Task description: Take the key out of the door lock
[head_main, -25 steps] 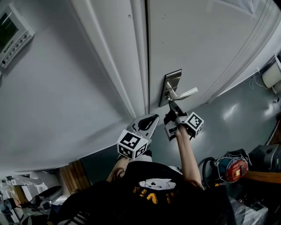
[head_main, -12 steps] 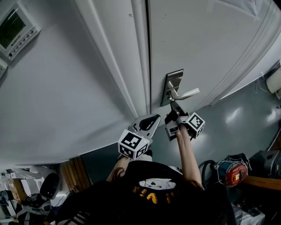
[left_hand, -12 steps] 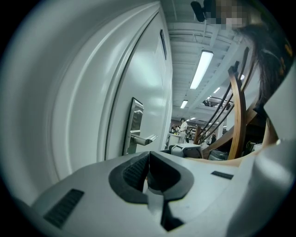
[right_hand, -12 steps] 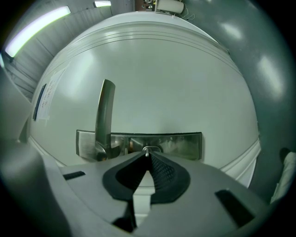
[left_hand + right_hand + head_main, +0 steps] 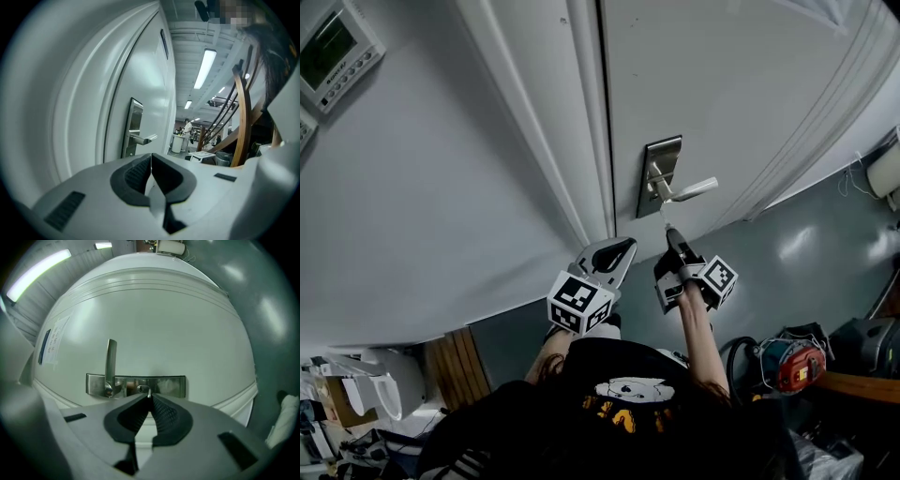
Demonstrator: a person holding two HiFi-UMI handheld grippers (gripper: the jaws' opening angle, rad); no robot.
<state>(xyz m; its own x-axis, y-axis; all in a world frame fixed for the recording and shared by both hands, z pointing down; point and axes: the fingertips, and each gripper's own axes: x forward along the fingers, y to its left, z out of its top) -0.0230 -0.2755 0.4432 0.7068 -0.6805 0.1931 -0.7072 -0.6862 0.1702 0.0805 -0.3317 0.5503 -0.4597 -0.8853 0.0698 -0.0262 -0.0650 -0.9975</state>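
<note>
The white door (image 5: 731,84) carries a steel lock plate (image 5: 661,161) with a lever handle (image 5: 689,190). My right gripper (image 5: 668,231) is shut on the key (image 5: 149,392), whose small silver tip pokes out between the pads. It sits a short way off the plate, just in front of the keyhole (image 5: 141,389), with the lever handle (image 5: 110,363) to the left. My left gripper (image 5: 615,254) hangs shut and empty beside the right one, below the door's edge. In its own view the left gripper (image 5: 151,157) points along the door past the lock plate (image 5: 133,126).
A control panel with a screen (image 5: 334,45) is mounted on the wall at the upper left. The door frame (image 5: 530,131) runs left of the door. A red and blue machine (image 5: 794,361) stands on the floor at the right. A wooden stair rail (image 5: 240,117) curves behind.
My right gripper has drawn back from the lock plate, where its tip was before, with the key between its pads. The left gripper has barely moved.
</note>
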